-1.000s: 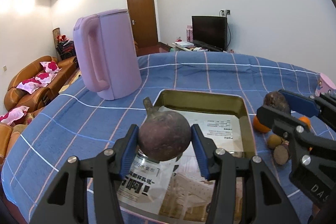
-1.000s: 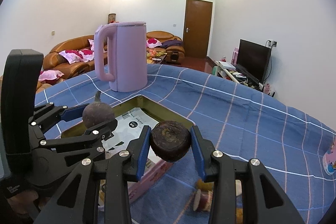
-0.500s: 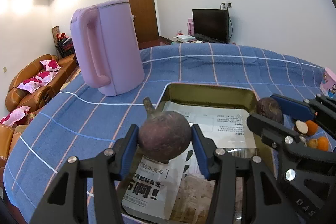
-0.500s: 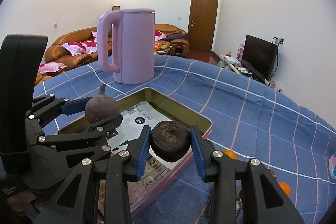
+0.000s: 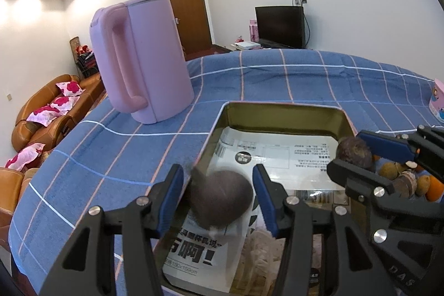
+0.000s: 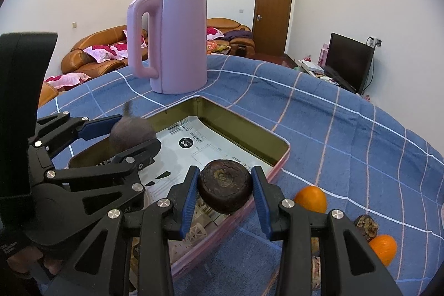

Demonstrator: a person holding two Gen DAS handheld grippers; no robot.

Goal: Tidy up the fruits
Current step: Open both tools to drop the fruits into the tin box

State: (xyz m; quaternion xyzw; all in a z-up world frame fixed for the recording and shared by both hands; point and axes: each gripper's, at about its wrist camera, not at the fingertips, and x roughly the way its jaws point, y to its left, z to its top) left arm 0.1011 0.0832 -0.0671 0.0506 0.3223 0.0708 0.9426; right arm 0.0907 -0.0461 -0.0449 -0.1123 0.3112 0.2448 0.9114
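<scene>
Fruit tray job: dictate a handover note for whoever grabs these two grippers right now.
Left gripper: jaws slightly apart, stemmed dark fruit blurred between them over the tray, apparently dropping.
Right gripper: shut on the flat dark fruit, above the tray's edge.
Done: no fruit seen resting in the tray.
Left: release both, then gather the oranges and brown fruits from the cloth.

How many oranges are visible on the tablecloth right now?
2. One orange lies beside the tray's right corner; the other orange lies farther right, near a dark fruit. The right tongs may hide more.
</scene>
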